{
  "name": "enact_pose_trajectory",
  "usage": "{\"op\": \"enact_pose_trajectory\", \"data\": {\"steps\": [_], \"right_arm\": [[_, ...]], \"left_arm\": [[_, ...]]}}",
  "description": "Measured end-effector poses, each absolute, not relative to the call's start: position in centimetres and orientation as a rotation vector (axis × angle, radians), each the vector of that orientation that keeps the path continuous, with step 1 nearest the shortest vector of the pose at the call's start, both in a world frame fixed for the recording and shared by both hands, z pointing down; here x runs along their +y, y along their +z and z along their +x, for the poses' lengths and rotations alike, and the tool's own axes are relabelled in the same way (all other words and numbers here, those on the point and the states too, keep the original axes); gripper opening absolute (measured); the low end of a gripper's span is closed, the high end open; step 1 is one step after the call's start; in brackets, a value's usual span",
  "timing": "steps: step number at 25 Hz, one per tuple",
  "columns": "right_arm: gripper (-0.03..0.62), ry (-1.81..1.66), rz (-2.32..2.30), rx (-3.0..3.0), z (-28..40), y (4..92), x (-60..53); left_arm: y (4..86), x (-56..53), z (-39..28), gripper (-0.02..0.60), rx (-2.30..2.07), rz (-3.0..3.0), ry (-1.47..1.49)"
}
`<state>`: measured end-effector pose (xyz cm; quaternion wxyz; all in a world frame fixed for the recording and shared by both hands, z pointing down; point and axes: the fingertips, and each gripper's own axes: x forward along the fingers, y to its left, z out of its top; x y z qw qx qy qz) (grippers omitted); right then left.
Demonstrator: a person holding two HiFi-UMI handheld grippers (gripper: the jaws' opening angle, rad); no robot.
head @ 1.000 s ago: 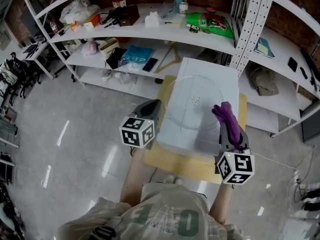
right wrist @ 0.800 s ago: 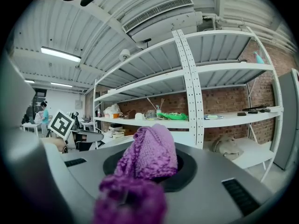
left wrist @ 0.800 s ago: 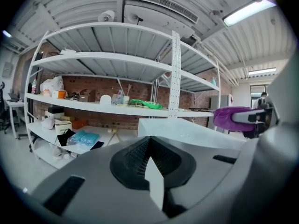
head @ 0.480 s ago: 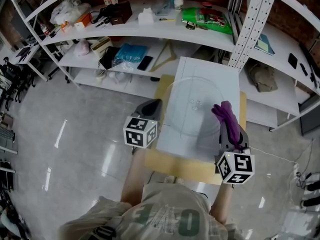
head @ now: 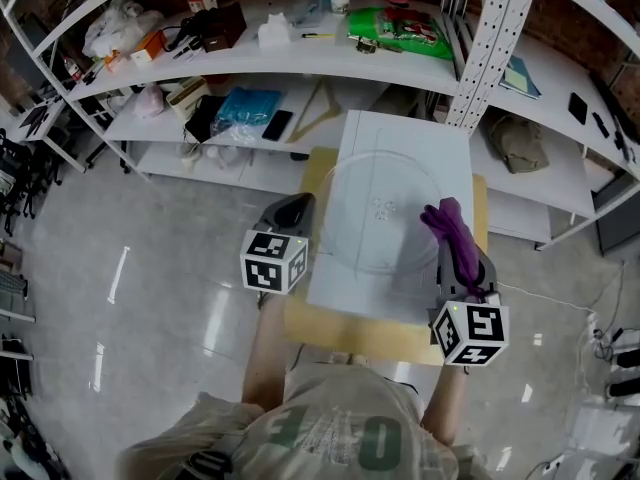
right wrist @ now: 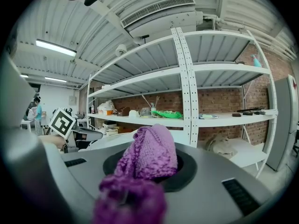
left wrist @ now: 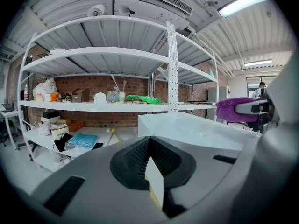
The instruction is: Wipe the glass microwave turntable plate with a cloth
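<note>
White shelves [head: 300,53] line a brick wall at the top of the head view. Both arms reach forward from the bottom. The round, clear glass turntable plate [head: 380,213] lies flat on a white box [head: 405,133] in the middle. The right gripper [head: 462,266] pinches a fuzzy purple knitted cloth [head: 450,230] by the plate's right edge. The left gripper [head: 292,208], left of the plate, has its jaws pressed together on nothing.
</note>
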<state>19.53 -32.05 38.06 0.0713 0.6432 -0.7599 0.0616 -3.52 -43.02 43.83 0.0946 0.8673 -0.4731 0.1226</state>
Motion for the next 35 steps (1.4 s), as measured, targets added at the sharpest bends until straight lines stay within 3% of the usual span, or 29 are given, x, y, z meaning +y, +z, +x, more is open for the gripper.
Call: {"op": "enact_pose_trajectory", "data": {"steps": [17, 35], "right_arm": [[0.051, 0.196, 1.92, -2.277, 19.6, 38.5, -32.3], [0.051, 0.199, 1.87, -2.256, 18.8, 39.3, -31.6]], "left_arm": [[44.6, -42.5, 0.0, 0.002, -1.277, 2.664, 0.443], [43.9, -40.0, 2.5, 0.002, -0.995, 2.912, 0.264]]}}
